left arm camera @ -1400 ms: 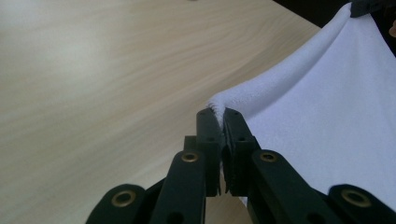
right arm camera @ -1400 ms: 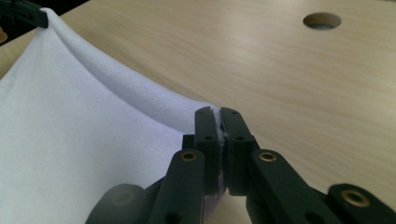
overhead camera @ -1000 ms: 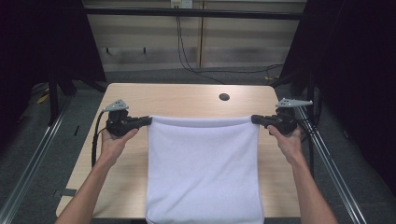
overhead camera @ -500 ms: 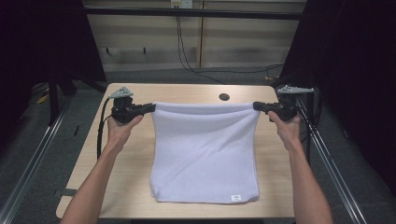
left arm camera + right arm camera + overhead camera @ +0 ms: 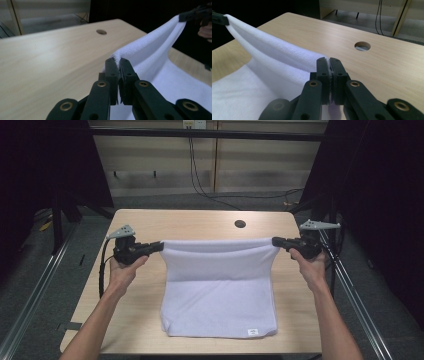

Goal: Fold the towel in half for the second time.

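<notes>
a wooden table (image 5: pixel 150 320) is seen from the high view, and on it a white towel (image 5: pixel 220 305) is spread, its near part lying flat with a small label (image 5: pixel 253 332) at the near right corner, while its far edge is lifted and stretched between the two tools. the left gripper (image 5: pixel 159 246) is clamped on the far left corner of the towel, the cloth being pinched tight between its jaws in the left gripper view (image 5: pixel 119 65); the right gripper (image 5: pixel 276 241) is likewise closed on the far right corner, with only a thin line of fabric seen between its jaws in the right gripper view (image 5: pixel 329 65). the work is judged to be a fold or a laying-out of the towel. a slip is the main risk: each hold is taken on very little cloth at the tips, so a corner could be pulled free if the hands are drawn further apart. if one side were lowered sooner than the other, a skewed or creased fold would probably result, and the flat part could be dragged across the table if the edge is carried too fast. compared with the earlier high-view pictures, the lifted edge is held nearer the person, more of the towel is laid on the table, and a soft fold line is now formed below the raised band; a round hole (image 5: pixel 240 224) in the tabletop lies beyond it as before.
</notes>
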